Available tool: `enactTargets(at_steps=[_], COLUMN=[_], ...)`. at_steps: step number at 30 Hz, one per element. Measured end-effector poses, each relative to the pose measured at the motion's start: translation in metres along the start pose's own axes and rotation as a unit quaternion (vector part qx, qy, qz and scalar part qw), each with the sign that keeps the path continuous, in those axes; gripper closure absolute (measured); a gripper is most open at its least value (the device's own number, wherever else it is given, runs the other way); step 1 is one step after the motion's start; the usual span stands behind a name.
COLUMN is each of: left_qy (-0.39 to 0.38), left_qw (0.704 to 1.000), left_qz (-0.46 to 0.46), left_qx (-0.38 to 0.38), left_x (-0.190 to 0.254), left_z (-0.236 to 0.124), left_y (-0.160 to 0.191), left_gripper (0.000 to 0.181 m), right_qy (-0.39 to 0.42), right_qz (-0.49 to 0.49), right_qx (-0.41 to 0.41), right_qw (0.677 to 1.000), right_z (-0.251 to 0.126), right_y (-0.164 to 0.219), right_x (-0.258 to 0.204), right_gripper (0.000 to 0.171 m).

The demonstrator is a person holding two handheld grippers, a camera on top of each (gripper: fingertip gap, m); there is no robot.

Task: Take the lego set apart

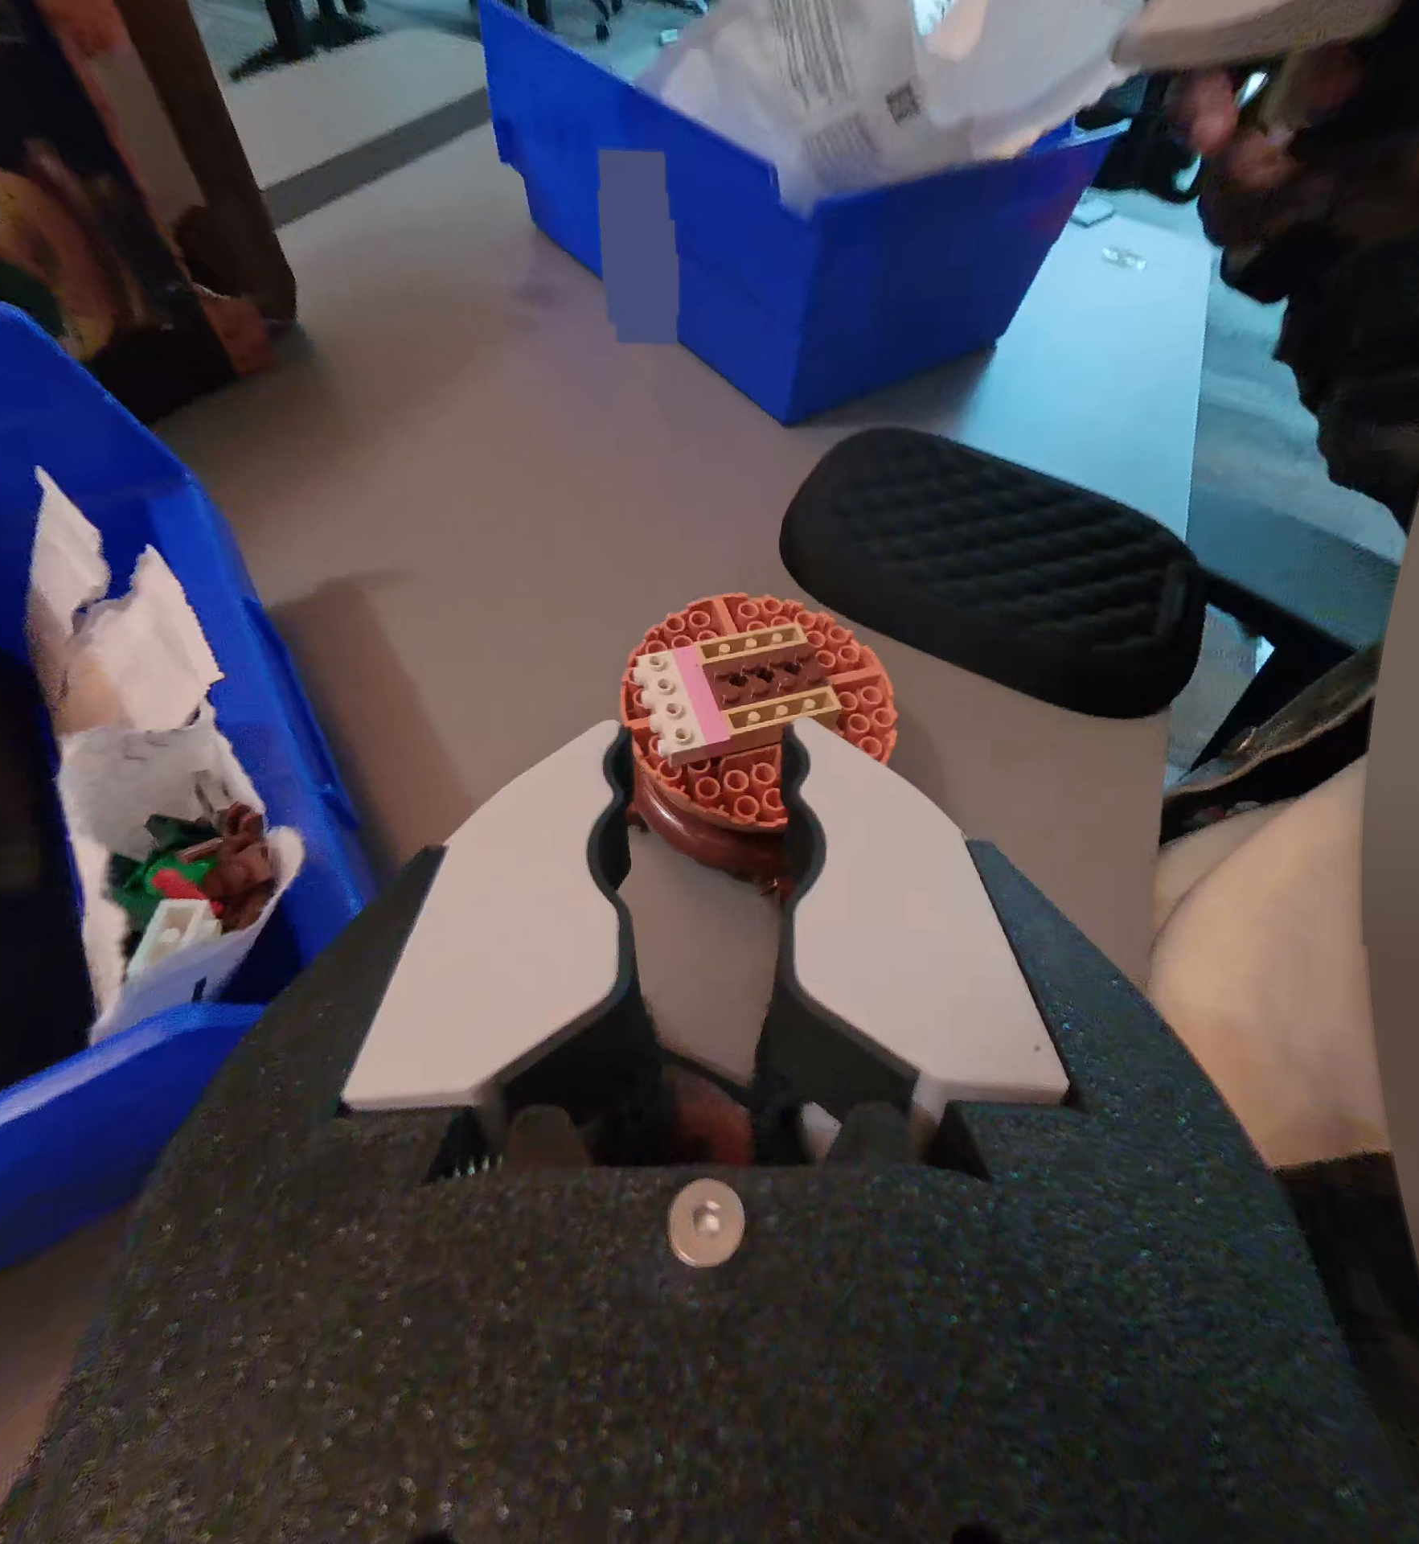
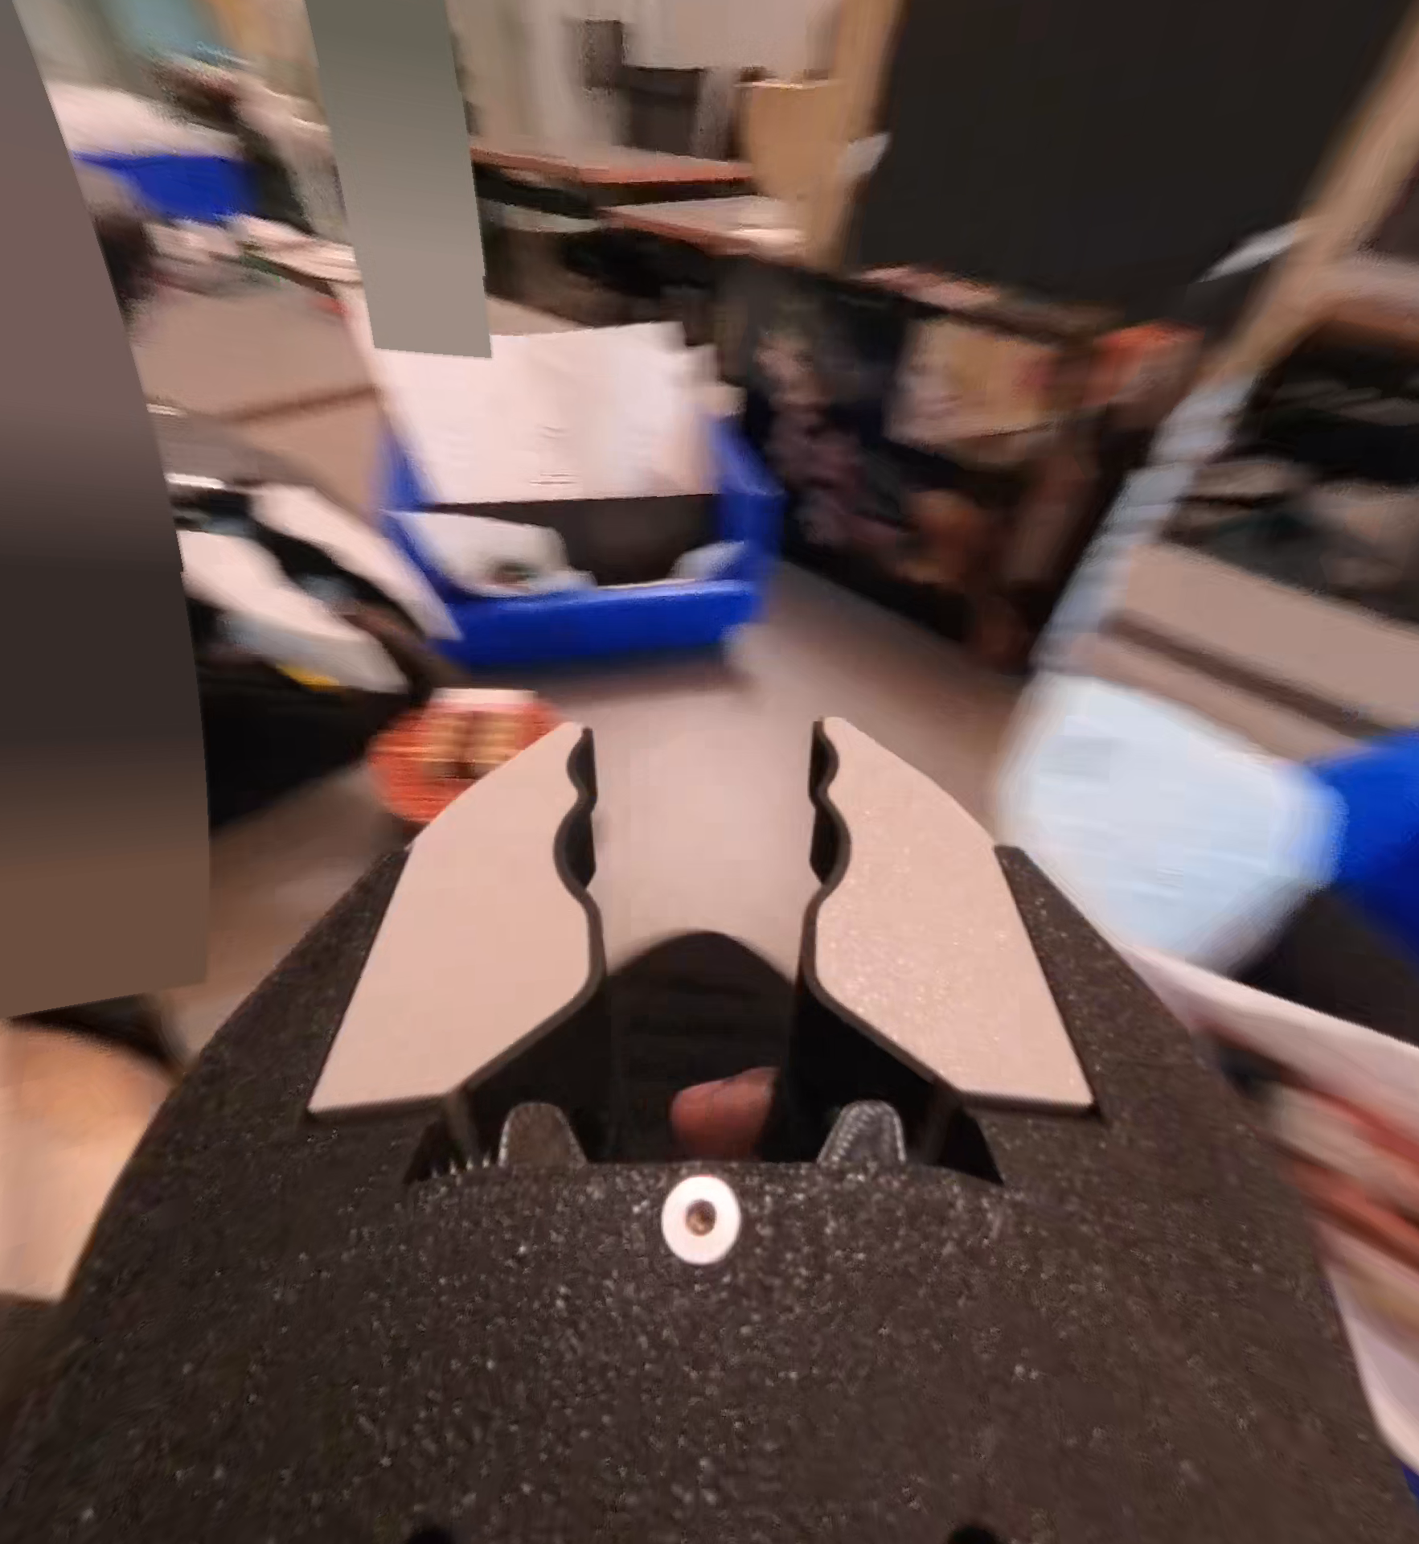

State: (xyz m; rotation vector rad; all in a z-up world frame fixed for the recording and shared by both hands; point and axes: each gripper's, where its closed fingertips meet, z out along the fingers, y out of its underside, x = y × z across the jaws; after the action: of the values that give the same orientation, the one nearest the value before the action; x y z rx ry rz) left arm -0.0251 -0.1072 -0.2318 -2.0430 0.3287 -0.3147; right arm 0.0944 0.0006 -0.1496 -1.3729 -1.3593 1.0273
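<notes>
The left gripper (image 1: 706, 756) pinches the lego set (image 1: 760, 698), its two grey fingers pressed against either side of the dark brown round base under a terracotta studded disc. On top of the disc sit a white brick and a pink strip at the left, two tan bars, and dark brown pieces between the bars. The set is held above the grey table (image 1: 455, 518), toward its right edge, just in front of a black padded chair armrest (image 1: 990, 576) that reaches past that edge. A blue bin (image 1: 188, 752) stands at the table's left edge, holding a torn white paper bag (image 1: 138, 710) with loose green, brown and white bricks in it. A second blue bin (image 1: 772, 284) stands toward the far edge, with white paper sticking out of its top. The right gripper (image 2: 701, 752) has its fingers spread apart with nothing between them. The right wrist view is heavily blurred; the orange-red smear beside the left fingertip is probably the same lego set (image 2: 447, 756).
</notes>
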Motion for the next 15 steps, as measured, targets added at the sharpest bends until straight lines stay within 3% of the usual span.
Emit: enactTargets(at_steps=[2, 4, 8, 13, 15], left_qy=[-0.005, -0.010, -0.012, -0.004, -0.010], left_qw=[1.000, 0.999, 1.000, 1.000, 1.000], left_qz=[0.000, 0.002, 0.002, -0.002, 0.005], left_qx=[-0.022, -0.038, -0.027, -0.023, -0.021], left_x=[-0.002, -0.003, 0.000, 0.003, 0.001], left_z=[0.007, 0.012, 0.012, 0.001, -0.006], left_y=[0.004, 0.009, 0.012, 0.016, 0.016], left_gripper=[0.153, 0.154, 0.153, 0.152, 0.151], right_qy=[-0.108, -0.133, -0.116, -0.106, -0.106], right_qz=[0.040, 0.033, 0.031, -0.002, -0.022], right_qx=[-0.030, -0.076, -0.108, -0.135, -0.156], right_qw=[0.993, 0.988, 0.987, 0.985, 0.982], right_z=[0.037, 0.068, 0.103, 0.116, 0.120], right_y=[0.018, 0.044, 0.060, 0.069, 0.077], right_x=[-0.055, -0.084, -0.098, -0.101, -0.103], right_gripper=[0.120, 0.118, 0.117, 0.120, 0.134])
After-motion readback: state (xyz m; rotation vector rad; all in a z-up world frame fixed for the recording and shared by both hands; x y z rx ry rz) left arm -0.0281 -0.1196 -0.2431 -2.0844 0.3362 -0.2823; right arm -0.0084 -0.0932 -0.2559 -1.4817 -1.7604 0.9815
